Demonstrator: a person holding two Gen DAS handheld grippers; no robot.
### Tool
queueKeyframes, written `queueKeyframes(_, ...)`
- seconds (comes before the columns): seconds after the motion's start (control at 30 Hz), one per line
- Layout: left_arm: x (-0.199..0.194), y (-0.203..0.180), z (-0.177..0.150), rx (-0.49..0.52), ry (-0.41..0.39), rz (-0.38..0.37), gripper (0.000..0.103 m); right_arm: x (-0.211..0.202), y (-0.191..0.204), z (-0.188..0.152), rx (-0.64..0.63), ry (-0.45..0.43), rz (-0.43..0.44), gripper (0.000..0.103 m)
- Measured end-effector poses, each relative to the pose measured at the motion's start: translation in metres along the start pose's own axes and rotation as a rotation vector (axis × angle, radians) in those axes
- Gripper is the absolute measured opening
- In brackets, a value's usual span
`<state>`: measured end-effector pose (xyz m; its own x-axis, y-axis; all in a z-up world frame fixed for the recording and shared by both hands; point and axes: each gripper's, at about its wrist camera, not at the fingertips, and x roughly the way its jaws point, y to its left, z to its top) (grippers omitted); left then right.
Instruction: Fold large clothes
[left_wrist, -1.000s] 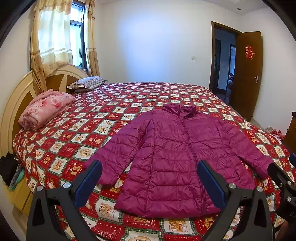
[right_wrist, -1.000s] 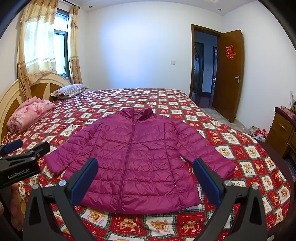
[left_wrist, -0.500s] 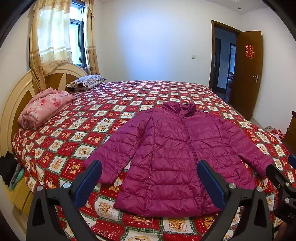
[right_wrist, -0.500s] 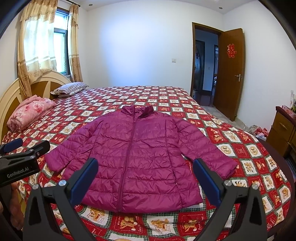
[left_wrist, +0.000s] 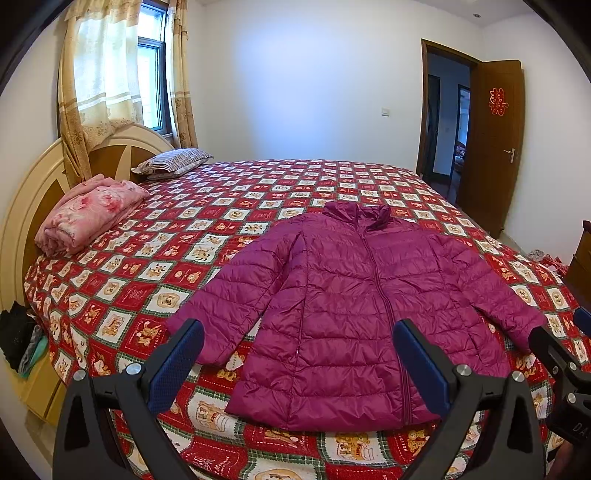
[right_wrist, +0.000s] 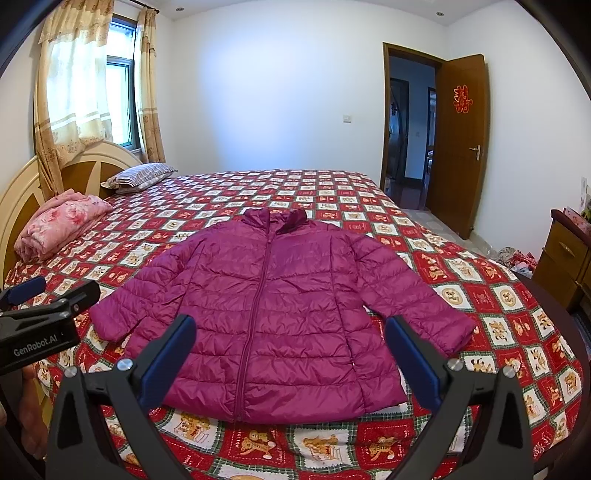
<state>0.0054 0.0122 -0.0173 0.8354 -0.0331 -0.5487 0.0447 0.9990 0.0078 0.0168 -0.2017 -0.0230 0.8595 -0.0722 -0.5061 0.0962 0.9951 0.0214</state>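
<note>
Left wrist | jacket (left_wrist: 354, 306) flat on bed (left_wrist: 221, 206), beyond both tools | left tool (left_wrist: 295, 354), right tool (right_wrist: 291, 347) spread wide, empty

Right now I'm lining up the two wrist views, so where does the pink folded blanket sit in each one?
Left wrist view: the pink folded blanket lies at the left, on the bed by the headboard.
Right wrist view: the blanket is at the far left edge, again by the headboard.
Shared landmark: the striped pillow lies just beyond it in both views.
</note>
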Motion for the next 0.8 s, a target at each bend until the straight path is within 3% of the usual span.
queueKeyframes(0.8,0.0027,-0.0051,-0.0039,0.008,0.02,-0.002,0.102,0.0012,0.0024,-0.0041,0.003,0.007,0.005,0.103)
